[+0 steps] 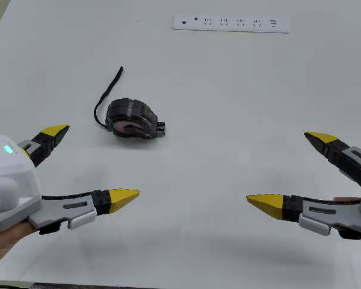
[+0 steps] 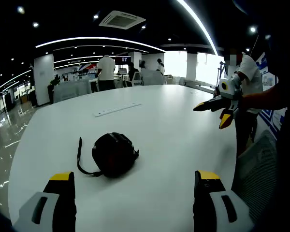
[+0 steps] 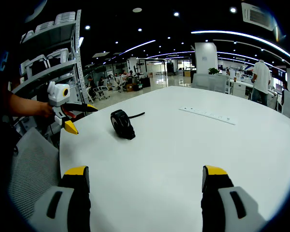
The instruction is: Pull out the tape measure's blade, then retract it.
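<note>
Both claws are up over the white table [image 1: 228, 108], and both are spread wide with nothing in them. The left gripper [image 1: 102, 159] sits at about 8 o'clock in the head view, yellow tips well apart. The right gripper [image 1: 276, 166] mirrors it at about 4 o'clock, just as wide.

The tape measure [image 1: 134, 118] lies on the tabletop at roughly 10 o'clock from the middle of the head view. It is beyond the left gripper and apart from both claws. Its dark case rests on the surface, and its black wrist strap [image 1: 106, 96] trails away toward 11 o'clock. I can't make out any blade drawn out of the case.

From the left gripper view, the tape measure [image 2: 113, 153] lies just ahead, between that gripper's own jaws, and the right gripper [image 2: 208, 118] hovers at 2 o'clock. From the right gripper view, the tape measure [image 3: 122, 123] is off at 10 o'clock, near the left gripper [image 3: 86, 121].

A white power strip [image 1: 231, 23] lies far back at 12 o'clock, well apart from the tape measure. Bare tabletop stretches between the two claws and all around the case. The table's near edge runs along the bottom of the head view, and a mesh chair [image 3: 31, 164] stands just off that edge.
</note>
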Available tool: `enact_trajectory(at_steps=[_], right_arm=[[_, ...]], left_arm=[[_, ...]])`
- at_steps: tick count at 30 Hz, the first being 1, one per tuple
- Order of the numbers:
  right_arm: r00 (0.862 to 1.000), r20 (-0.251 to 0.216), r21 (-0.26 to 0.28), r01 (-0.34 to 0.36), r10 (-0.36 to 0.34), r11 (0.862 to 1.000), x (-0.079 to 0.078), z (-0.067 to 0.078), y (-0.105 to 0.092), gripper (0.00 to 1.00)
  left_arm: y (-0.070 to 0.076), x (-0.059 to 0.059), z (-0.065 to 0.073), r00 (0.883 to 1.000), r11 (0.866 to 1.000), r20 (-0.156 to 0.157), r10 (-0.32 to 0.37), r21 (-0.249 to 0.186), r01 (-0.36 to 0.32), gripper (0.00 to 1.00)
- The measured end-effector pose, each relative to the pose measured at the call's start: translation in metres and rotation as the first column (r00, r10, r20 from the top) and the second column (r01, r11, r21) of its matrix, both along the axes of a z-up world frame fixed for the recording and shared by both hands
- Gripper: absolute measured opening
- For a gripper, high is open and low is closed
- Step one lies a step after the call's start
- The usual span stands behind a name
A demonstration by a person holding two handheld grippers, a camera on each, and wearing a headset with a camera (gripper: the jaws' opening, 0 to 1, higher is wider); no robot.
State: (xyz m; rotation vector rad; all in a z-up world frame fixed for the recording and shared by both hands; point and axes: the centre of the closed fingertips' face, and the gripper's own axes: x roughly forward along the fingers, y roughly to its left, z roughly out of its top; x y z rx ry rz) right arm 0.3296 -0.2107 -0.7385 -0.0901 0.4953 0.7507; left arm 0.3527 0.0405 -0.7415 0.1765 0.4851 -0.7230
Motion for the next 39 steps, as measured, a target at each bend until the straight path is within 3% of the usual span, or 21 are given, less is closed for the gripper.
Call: enact_trajectory(at_steps=[27,39], right_arm=[[1.000,-0.007,-0.030,-0.027,0.026,0.999,-0.0001,-0.0056,-0.0046,0.97],[0.998,-0.012,-0.046,-0.066,0.066,0.997,0.0034,-0.0052,-0.0069,0.94]], left_arm=[[-0.0045,0.0010,-0.0030,1.000,1.000,-0.008,-0.022,0.006,0.022,1.00],[-0.0060,0.0067,-0.0021,0.997,0.997,-0.014,-0.073,0.032,0.073,1.00]])
